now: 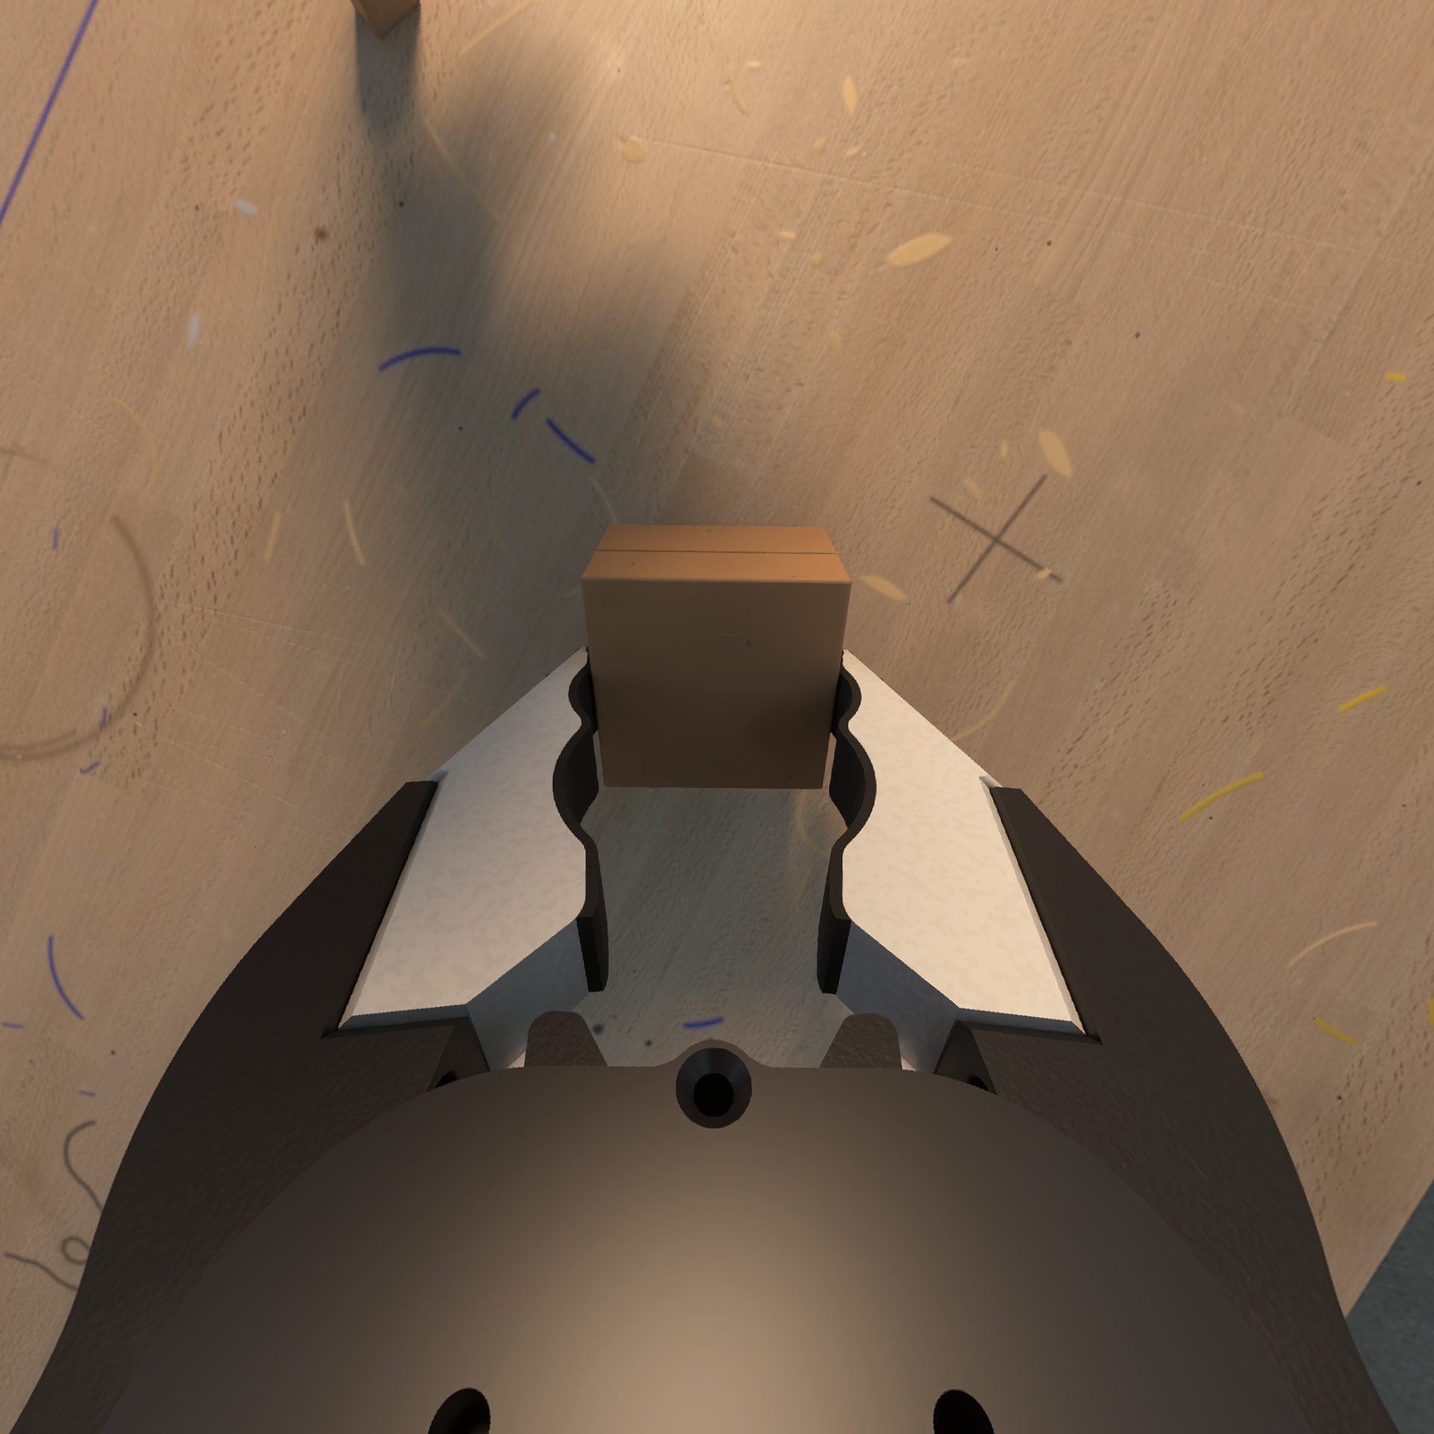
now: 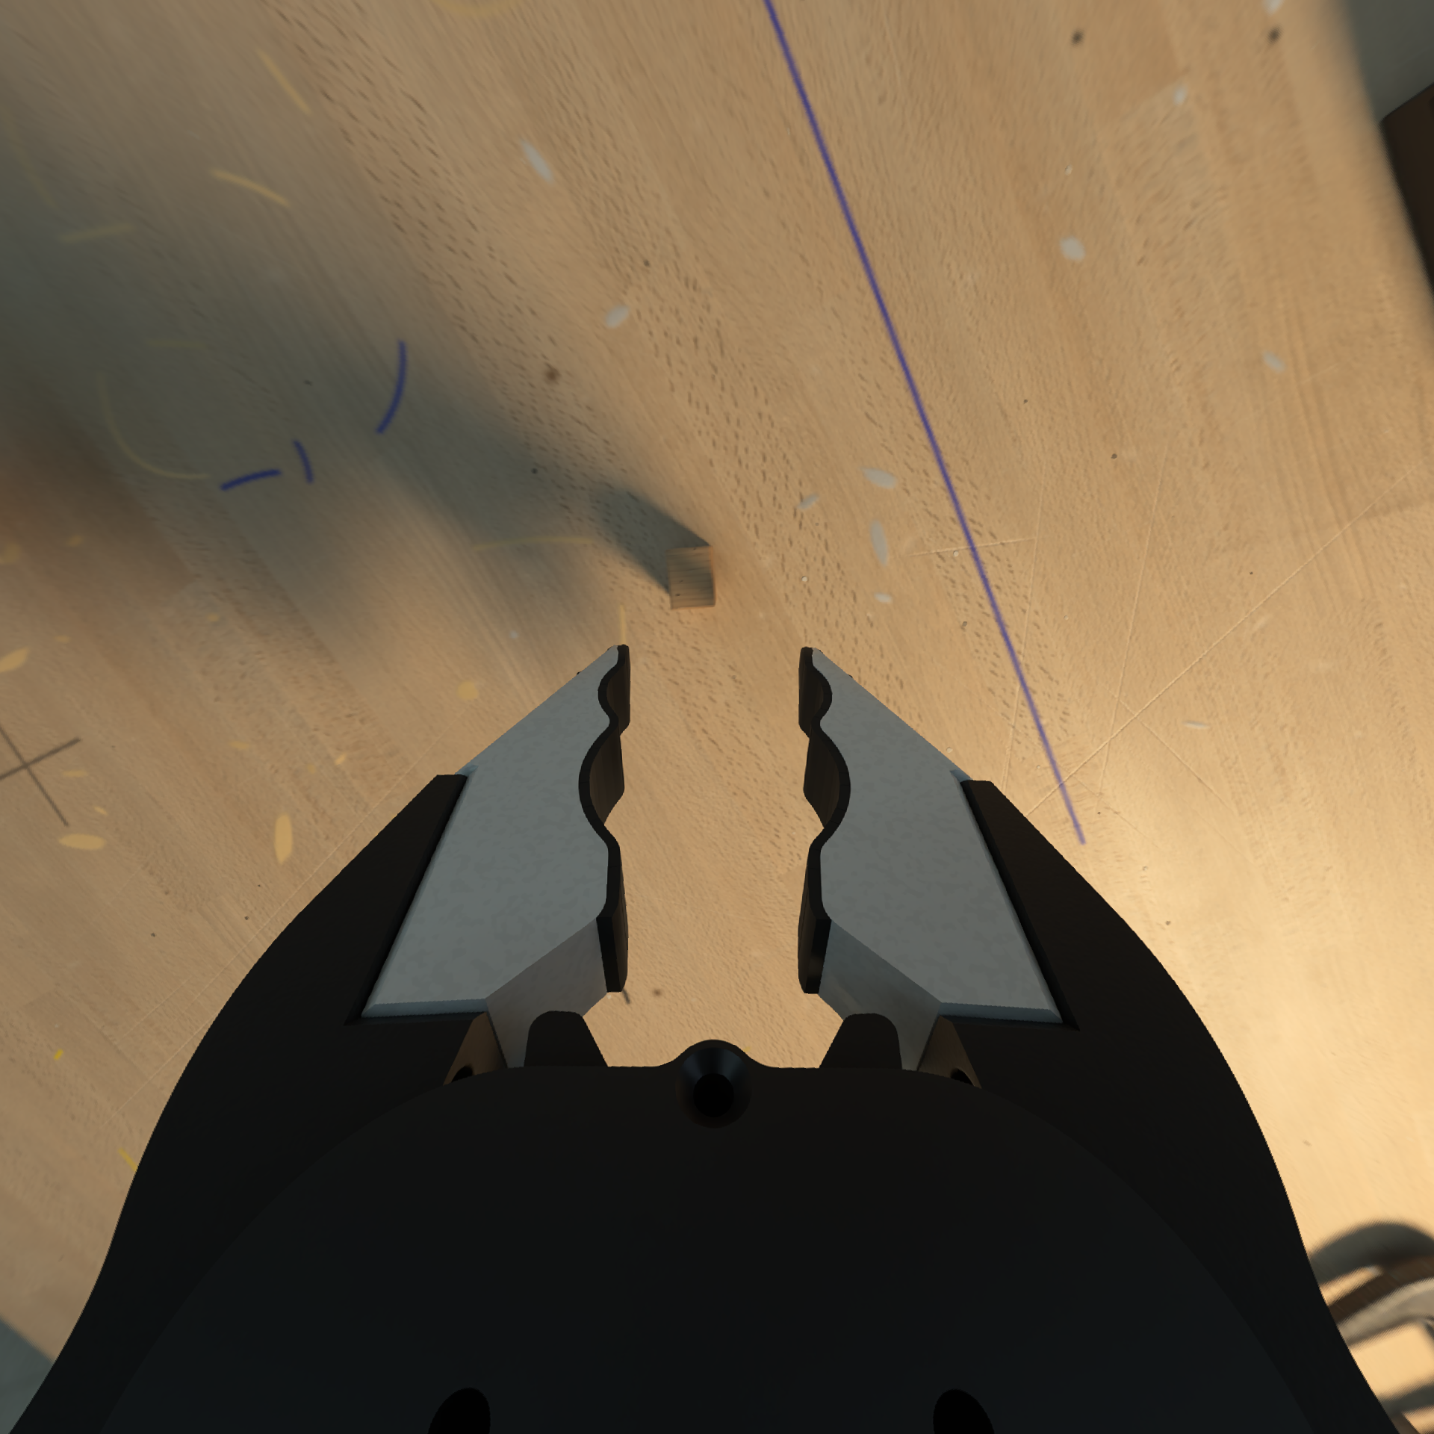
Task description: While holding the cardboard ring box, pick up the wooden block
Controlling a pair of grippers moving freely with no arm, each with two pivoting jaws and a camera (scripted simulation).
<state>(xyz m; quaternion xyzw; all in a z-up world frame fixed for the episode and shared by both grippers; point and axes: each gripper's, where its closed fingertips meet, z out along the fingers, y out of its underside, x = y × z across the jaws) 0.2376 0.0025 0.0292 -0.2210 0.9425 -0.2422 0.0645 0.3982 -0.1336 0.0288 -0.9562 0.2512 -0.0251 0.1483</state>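
Observation:
In the left wrist view my left gripper (image 1: 714,675) is shut on the brown cardboard ring box (image 1: 714,667), a small cube with a lid seam near its far end, held above the wooden table (image 1: 1086,310). The wooden block (image 1: 384,14) shows cut off at the top left edge of that view. In the right wrist view my right gripper (image 2: 714,659) is open and empty, high above the table. The small pale wooden block (image 2: 691,578) lies on the table below, just ahead of the left fingertip (image 2: 617,667), and casts a long shadow to the left.
The table (image 2: 1086,621) is scratched, with blue and yellow marks and a long blue line (image 2: 923,419). A dark object (image 2: 1408,178) sits at the table's top right edge. The table's edge shows at the lower right of the left wrist view (image 1: 1389,1304).

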